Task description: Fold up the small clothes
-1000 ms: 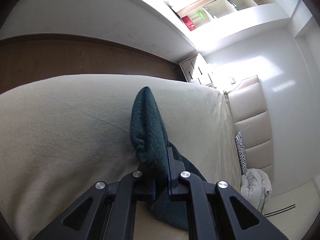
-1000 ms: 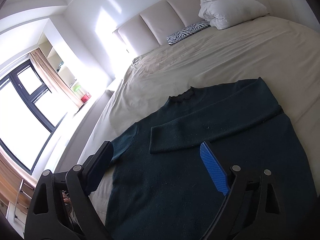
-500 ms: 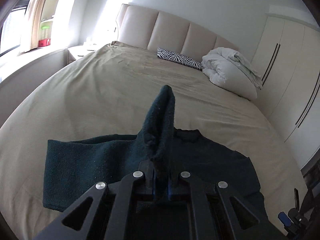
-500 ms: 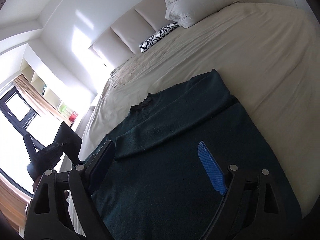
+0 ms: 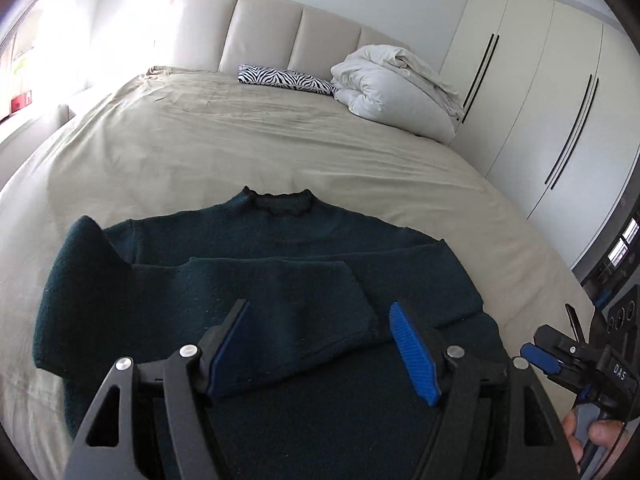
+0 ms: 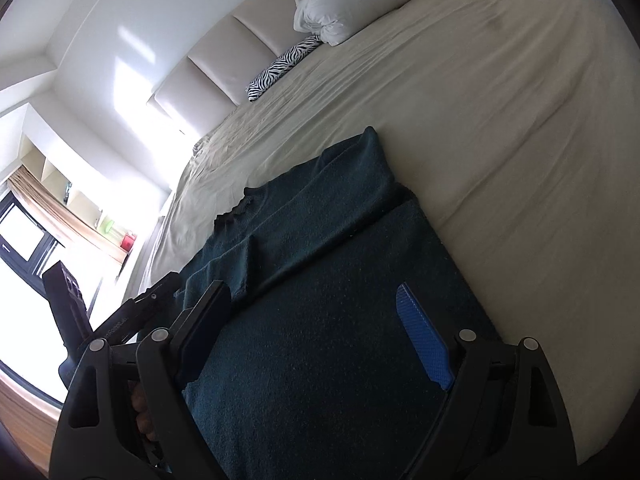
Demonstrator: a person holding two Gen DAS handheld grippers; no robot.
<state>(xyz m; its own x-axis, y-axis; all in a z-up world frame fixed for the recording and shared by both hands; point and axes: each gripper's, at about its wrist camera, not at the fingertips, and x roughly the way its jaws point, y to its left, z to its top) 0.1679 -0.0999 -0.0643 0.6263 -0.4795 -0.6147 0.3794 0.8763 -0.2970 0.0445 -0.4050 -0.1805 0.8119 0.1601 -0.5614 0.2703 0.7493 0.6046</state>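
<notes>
Between my left gripper (image 5: 320, 354)'s blue-padded fingers (image 5: 414, 354) there's only gap: spread wide, holding nothing, hovering just above the dark teal knitted sweater (image 5: 280, 280). Right gripper (image 6: 316, 334) same: fingers wide apart, empty, over the sweater's lower body (image 6: 320, 360).

Sweater lies flat, front up, on the beige bed sheet (image 5: 240, 140), near the foot end, collar (image 5: 280, 204) pointing to the headboard.

Progress, my read:
- Both sleeves look folded in across the chest. One cuff end (image 5: 344, 304) lies right in front of my left fingers, overlapping the other sleeve band (image 5: 400, 256).
- The left shoulder fold (image 5: 84, 248) bulges up a bit, not pressed flat.
- Left to do: fold the body, hem up to collar or in halves, then tidy. Roughly a third to half done.

Hem isn't in view in either camera, hidden under the grippers, so I can't tell how straight it lies.

Around:
- Zebra-print pillow (image 5: 286, 80) and crumpled white duvet (image 5: 392, 88) at the padded cream headboard (image 5: 272, 36), well apart from the sweater.
- White wardrobe doors with black handles (image 5: 560, 112) to the right of the bed.
- Window with tan curtain (image 6: 52, 208) on the other side.

In the way: nothing on the sheet near the sweater. Only concern is the two grippers sitting close over the same garment; the right one shows at the edge of my left view (image 5: 560, 360).
</notes>
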